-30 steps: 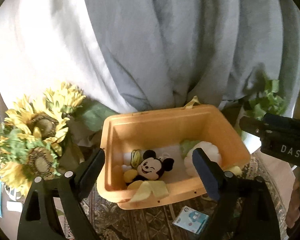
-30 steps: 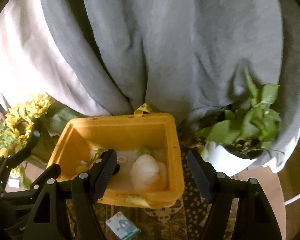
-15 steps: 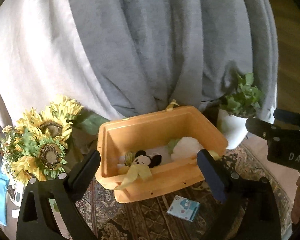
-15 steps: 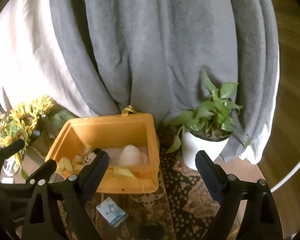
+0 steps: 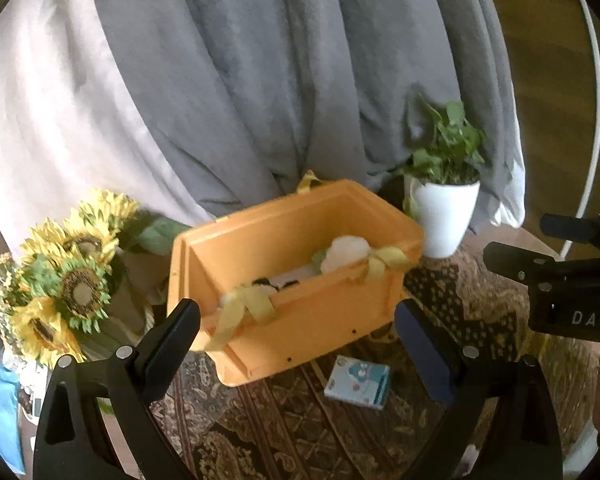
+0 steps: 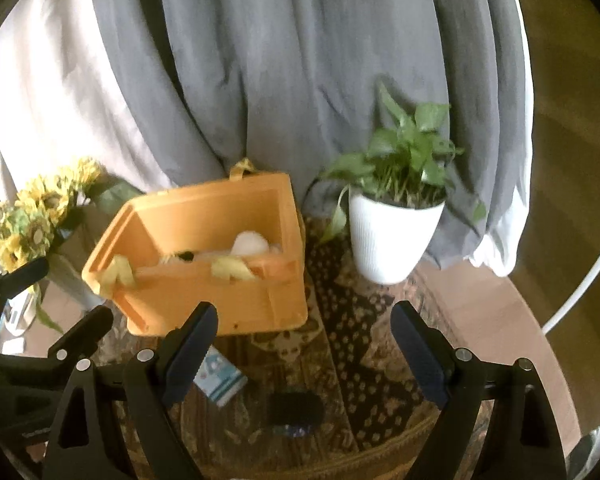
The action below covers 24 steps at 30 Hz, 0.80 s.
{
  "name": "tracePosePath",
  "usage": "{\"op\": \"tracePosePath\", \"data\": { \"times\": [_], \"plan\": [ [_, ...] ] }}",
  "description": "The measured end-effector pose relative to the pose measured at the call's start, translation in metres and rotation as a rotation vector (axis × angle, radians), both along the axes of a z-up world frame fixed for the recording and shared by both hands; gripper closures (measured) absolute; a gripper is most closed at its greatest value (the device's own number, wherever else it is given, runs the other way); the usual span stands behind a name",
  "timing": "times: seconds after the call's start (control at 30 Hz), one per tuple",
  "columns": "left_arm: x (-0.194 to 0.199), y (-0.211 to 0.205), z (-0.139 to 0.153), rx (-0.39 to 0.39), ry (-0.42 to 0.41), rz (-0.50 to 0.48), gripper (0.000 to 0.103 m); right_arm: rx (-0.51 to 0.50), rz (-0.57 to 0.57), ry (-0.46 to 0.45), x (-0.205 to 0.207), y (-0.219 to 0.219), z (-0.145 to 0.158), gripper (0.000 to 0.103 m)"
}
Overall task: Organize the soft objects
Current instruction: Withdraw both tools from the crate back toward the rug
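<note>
An orange plastic bin (image 5: 300, 320) stands on a patterned rug, also seen as the bin (image 6: 220, 296) in the right wrist view. Inside lie a white plush (image 5: 346, 249) and a dark-eared mouse plush (image 5: 266, 283), mostly hidden by the front wall. Yellow ribbons (image 5: 244, 306) hang over the near rim. My left gripper (image 5: 296, 310) is open in front of the bin, holding nothing. My right gripper (image 6: 304, 309) is open too, level with the bin's right corner, with only rug between its fingers. Each gripper shows at the edge of the other's view.
A small blue-and-white tissue pack (image 5: 358, 380) lies on the rug before the bin, and a black object (image 6: 296, 404) sits near it. A white pot with a green plant (image 6: 392, 232) stands right of the bin, sunflowers (image 5: 64, 276) left. Grey cloth hangs behind.
Both grippers have drawn back from the bin, which now looks smaller and farther away. Both pairs of jaws stand wider than before. The plushes have sunk behind the bin's front wall.
</note>
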<state>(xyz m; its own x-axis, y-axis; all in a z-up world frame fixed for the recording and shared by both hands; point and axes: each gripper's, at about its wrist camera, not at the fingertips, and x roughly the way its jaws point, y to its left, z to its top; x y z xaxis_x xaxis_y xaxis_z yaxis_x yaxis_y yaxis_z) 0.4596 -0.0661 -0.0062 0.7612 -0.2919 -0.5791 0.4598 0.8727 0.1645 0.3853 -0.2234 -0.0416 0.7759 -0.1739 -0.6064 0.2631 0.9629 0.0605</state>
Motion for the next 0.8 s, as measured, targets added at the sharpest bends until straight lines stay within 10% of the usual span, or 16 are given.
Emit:
{"op": "tracePosePath", "data": {
  "times": [0.8],
  "plan": [
    [-0.001, -0.005, -0.091, 0.101, 0.21, -0.164, 0.003, 0.068, 0.018, 0.255, 0.012, 0.011, -0.084, 0.014]
  ]
}}
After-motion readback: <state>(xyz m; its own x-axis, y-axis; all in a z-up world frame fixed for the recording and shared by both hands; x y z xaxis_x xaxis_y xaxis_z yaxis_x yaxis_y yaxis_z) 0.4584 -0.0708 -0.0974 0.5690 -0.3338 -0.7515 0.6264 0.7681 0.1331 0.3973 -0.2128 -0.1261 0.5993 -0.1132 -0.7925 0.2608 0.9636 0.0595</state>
